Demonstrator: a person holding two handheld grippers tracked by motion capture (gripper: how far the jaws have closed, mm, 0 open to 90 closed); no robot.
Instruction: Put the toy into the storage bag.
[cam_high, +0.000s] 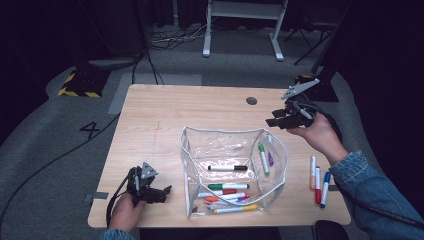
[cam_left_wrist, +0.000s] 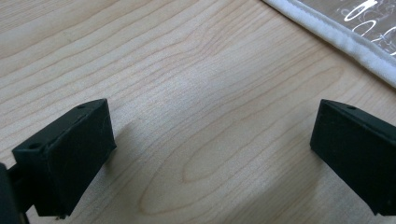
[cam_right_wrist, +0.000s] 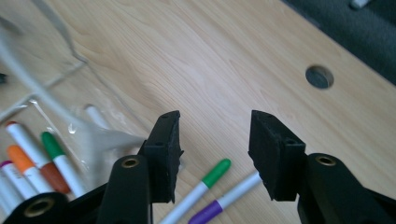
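Hovering beyond pouch's (cam_high: 233, 170) far right corner, right gripper (cam_high: 276, 119) has jaws parted, nothing between them. Left gripper (cam_high: 162, 192) rests on table (cam_high: 160, 115) just left of pouch, jaws spread wide, empty. Clear pouch stands open mid-table, markers inside; green marker (cam_high: 263, 158) leans against its right wall. Three markers (cam_high: 318, 180) lie right of pouch.

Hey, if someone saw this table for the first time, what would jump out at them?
The clear pouch with white edging, standing open mid-table and holding many coloured markers. Three more markers lie on the wood at its right. The right gripper hangs empty and open above the pouch's far right corner, and the left gripper rests open at the near left.
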